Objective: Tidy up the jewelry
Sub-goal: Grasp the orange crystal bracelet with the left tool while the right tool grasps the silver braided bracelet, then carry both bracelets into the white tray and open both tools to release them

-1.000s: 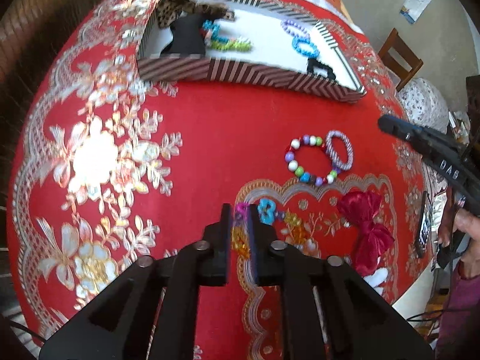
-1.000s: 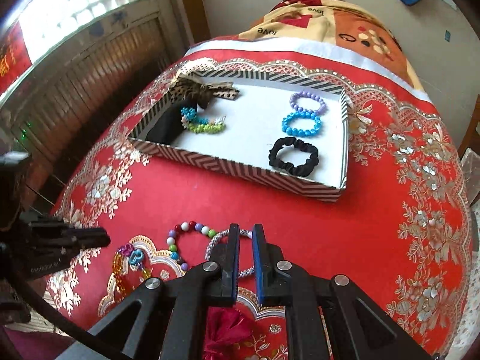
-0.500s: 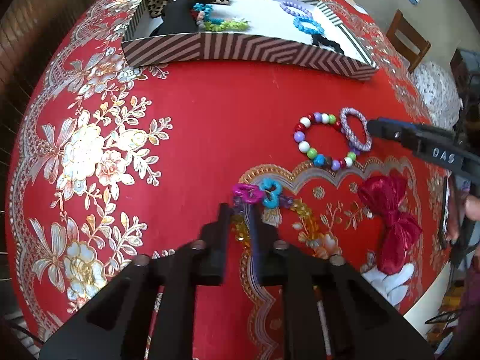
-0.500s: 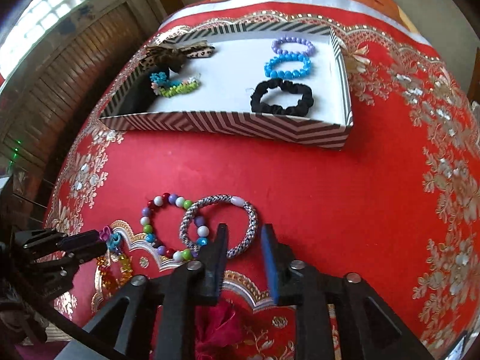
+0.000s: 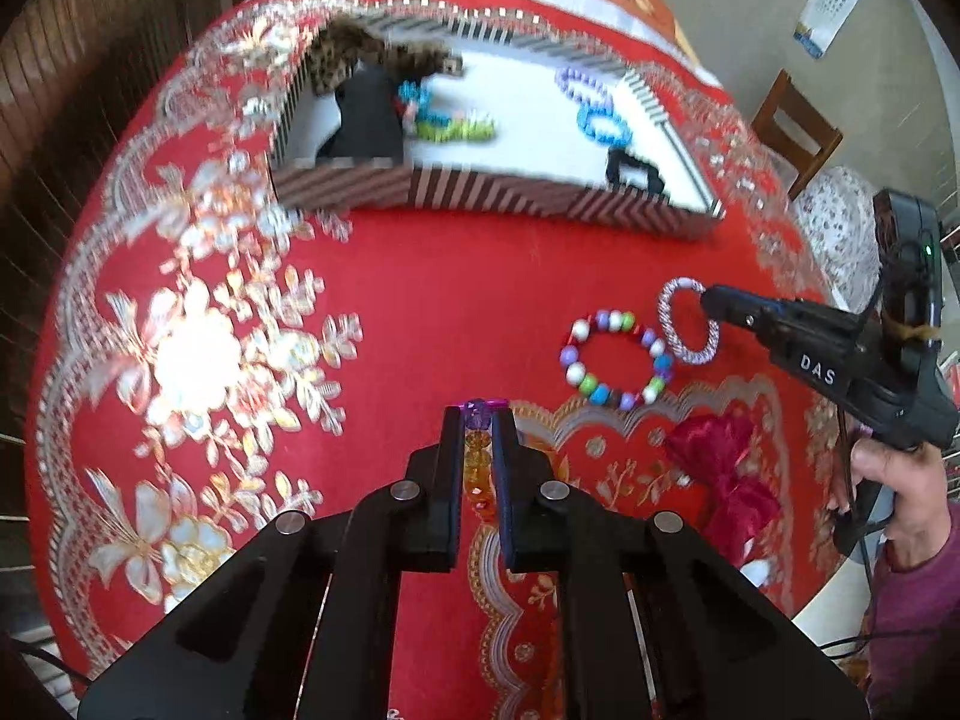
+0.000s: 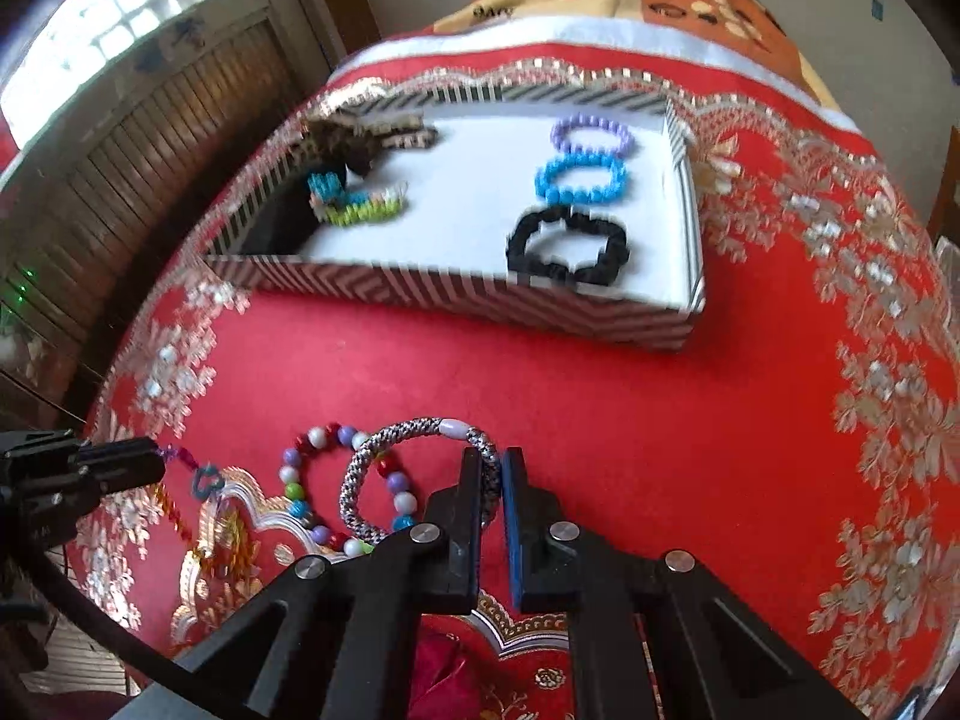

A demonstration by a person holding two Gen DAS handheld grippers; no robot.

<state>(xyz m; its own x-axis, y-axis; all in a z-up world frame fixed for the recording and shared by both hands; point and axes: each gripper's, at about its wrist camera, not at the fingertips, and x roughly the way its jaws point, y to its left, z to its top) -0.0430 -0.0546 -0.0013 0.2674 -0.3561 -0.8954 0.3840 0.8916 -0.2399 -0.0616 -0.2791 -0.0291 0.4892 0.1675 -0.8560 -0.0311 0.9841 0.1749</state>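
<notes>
Left tool [image 5: 478,420] clamps the bead chain [image 5: 477,450]; right tool [image 6: 491,468] clamps the woven bracelet [image 6: 414,429]. Lift both clear, then carry ahead to the tray [image 6: 456,294].

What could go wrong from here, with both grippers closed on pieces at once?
1. The right gripper is shut on the woven bracelet, which overlaps the multicolour bead bracelet; lifting may drag the beads along.
2. The left gripper pinches the chain necklace by one end; the trailing links could snag the tablecloth or catch the striped tray's wall on the way in.
</notes>
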